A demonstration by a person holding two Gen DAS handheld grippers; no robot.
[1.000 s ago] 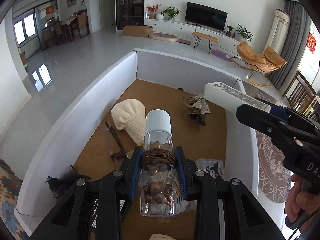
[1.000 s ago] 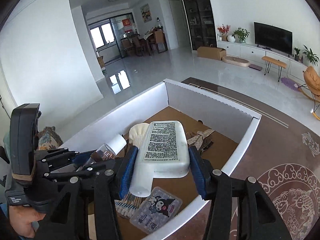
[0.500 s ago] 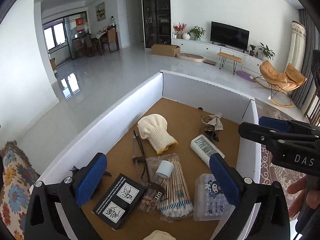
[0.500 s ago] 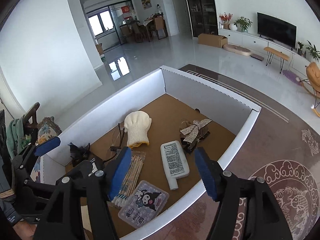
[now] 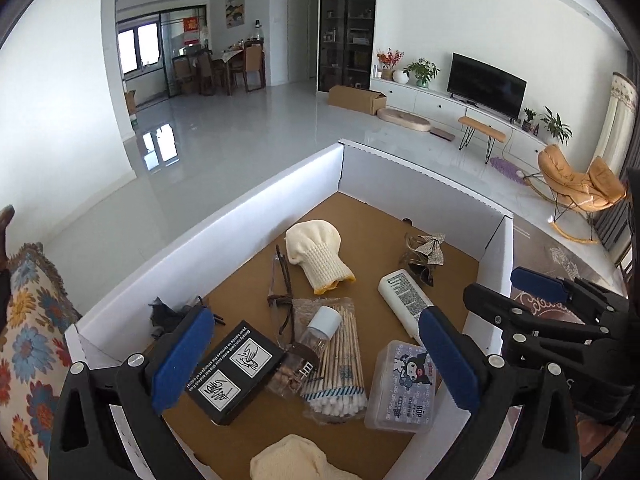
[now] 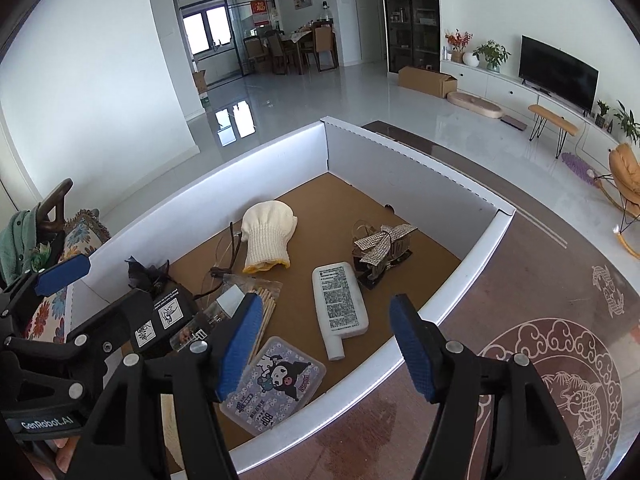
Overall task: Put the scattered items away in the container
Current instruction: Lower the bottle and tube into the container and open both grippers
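A white cardboard box (image 5: 240, 216) with a brown floor holds the items. A small clear bottle with a white cap (image 5: 318, 334) lies across a pack of cotton swabs (image 5: 340, 364). A white lotion bottle (image 6: 340, 304) lies flat near the right wall. Around them are a cream glove (image 5: 316, 256), glasses (image 5: 280, 292), a black carton (image 5: 232, 372), a cartoon-printed plastic case (image 5: 404, 388) and a glittery bow clip (image 6: 380, 248). My left gripper (image 5: 316, 354) hangs open above the near items, holding nothing. My right gripper (image 6: 326, 346) stands open over the box's near right edge, also holding nothing.
A second cream glove (image 5: 288, 460) lies at the box's near edge and a dark tangled item (image 5: 168, 312) sits in its left corner. A patterned cushion (image 5: 28, 320) is to the left. A brown rug with a fish motif (image 6: 560, 380) lies right of the box.
Both grippers opened. The left let go of the clear bottle, the right let go of the lotion bottle; both now lie in the box. The left gripper rose and drew back.
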